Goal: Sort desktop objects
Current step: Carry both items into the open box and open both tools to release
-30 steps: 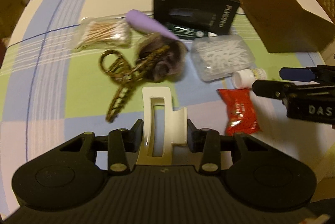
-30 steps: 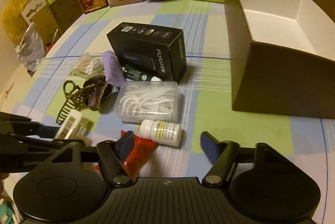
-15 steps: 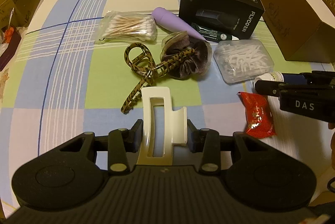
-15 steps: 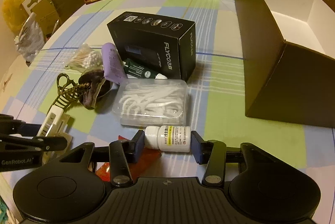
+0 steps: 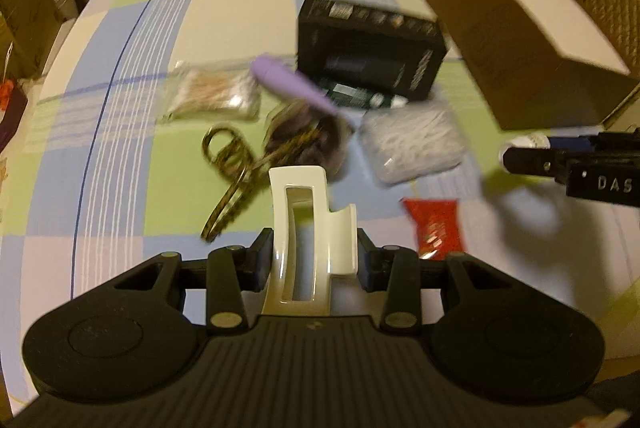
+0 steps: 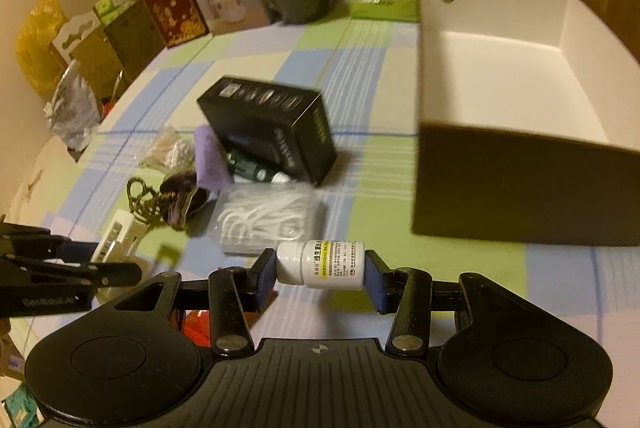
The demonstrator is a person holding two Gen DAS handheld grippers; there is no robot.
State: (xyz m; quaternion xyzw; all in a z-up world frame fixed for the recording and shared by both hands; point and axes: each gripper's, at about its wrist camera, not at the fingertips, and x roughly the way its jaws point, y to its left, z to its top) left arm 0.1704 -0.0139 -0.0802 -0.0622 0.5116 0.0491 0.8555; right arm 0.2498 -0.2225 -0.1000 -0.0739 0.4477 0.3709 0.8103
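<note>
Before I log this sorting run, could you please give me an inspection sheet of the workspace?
Surface: checked tablecloth.
Job's things: white hair claw; white pill bottle; brown box, open, nothing seen inside.
Clutter: black box, cotton swabs, floss picks, red packet.
Grippers: left gripper shut on claw; right gripper shut on bottle.
Cables: nothing seen.
Surroundings: cartons at the table's far edge.

White pill bottle held sideways; cream hair claw held upright.
</note>
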